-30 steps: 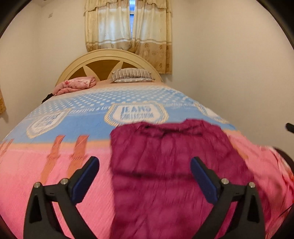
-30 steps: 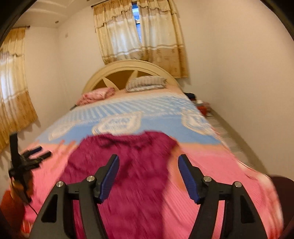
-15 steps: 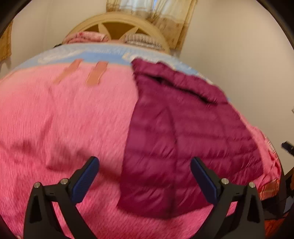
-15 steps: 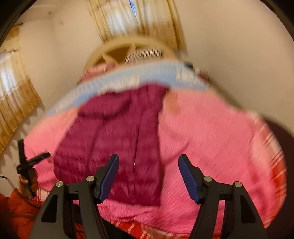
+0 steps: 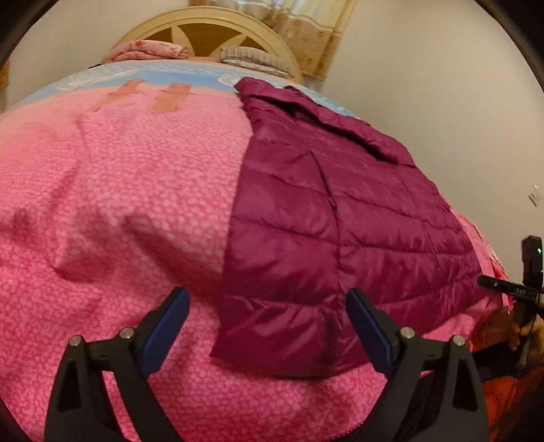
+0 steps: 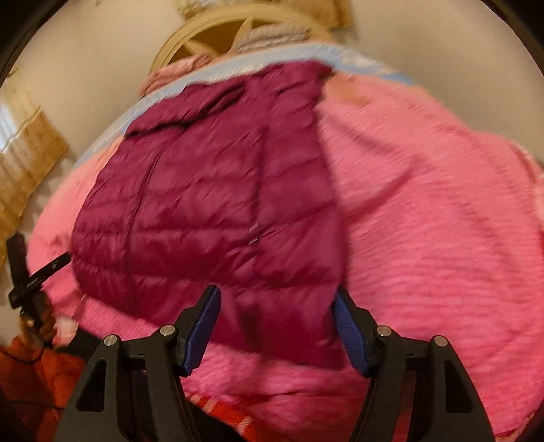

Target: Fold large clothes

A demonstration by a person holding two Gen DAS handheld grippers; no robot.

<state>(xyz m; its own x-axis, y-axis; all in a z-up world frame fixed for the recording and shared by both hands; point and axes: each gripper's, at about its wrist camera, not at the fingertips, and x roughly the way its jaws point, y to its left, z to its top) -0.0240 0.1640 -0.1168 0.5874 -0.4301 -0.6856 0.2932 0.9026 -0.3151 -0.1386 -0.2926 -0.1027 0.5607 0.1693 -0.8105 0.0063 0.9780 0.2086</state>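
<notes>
Left wrist view shows the maroon puffer jacket [image 5: 340, 217] lying flat on the pink bedspread [image 5: 119, 204], right of centre; the left tongs [image 5: 267, 324] are closing, its hem corner between them untouched. Right tongs [image 6: 275, 326] stand apart above the hem at lower centre.

Left gripper [image 5: 267, 326] tilted downward, jaws wide but closing, pads pressing on nothing. Right gripper [image 6: 276, 327] pitched steeper, jaws partly apart, empty; left one seen at 9 o'clock.

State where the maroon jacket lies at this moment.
In both wrist views the maroon jacket lies spread flat on the pink blanket near the foot of the bed, its collar toward the headboard.
</notes>
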